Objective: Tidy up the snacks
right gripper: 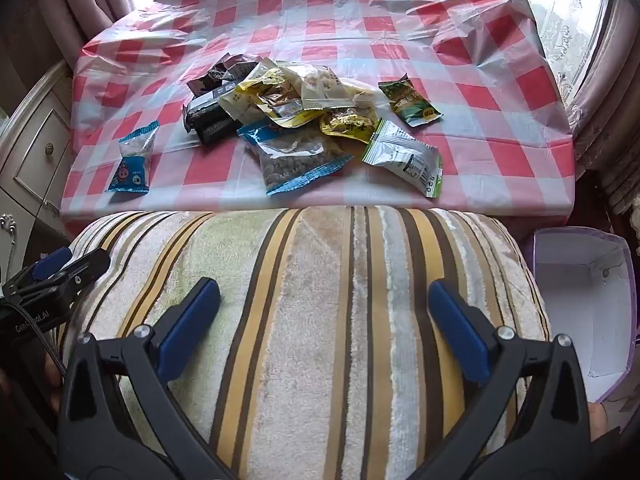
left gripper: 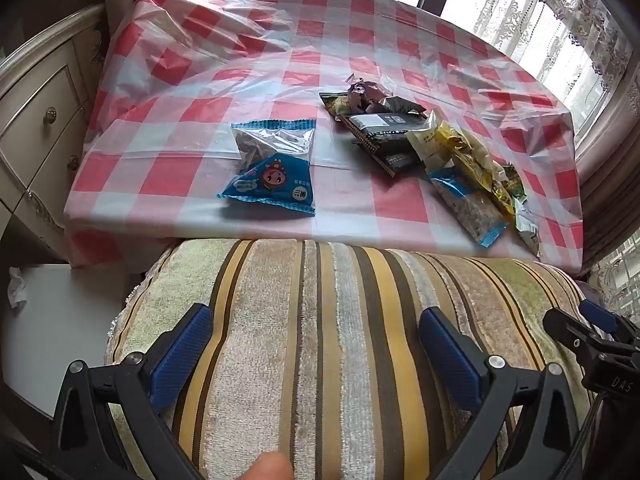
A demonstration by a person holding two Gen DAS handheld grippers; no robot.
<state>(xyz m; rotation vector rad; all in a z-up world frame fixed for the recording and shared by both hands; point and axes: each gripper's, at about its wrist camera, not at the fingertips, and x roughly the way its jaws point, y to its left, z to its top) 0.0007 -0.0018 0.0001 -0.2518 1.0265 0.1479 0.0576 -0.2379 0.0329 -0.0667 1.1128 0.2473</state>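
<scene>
Both grippers hovered low over a striped cushion [right gripper: 320, 320], nearest the cameras: the left gripper [left gripper: 316, 344] and the right gripper [right gripper: 324, 320] each had fingers spread wide, holding nothing. Beyond the cushion stood a table under a red-checked plastic cloth [right gripper: 500, 92]. Snacks lay on it: a blue packet [left gripper: 272, 168] sat alone toward the left, well apart from a heap [right gripper: 280, 96] of dark, yellow and white wrappers near the middle. At the heap's near edge lay a blue-trimmed bag [right gripper: 296, 156] of dark pieces, with a green-and-white packet [right gripper: 408, 156] just beside it and a green packet [right gripper: 408, 104] farther back on the right. A cream cabinet [left gripper: 44, 120] stood left of the table. A box [right gripper: 580, 300] with a white inside sat low on the right, beside the cushion. Curtains [left gripper: 560, 20] hung at the window behind.
</scene>
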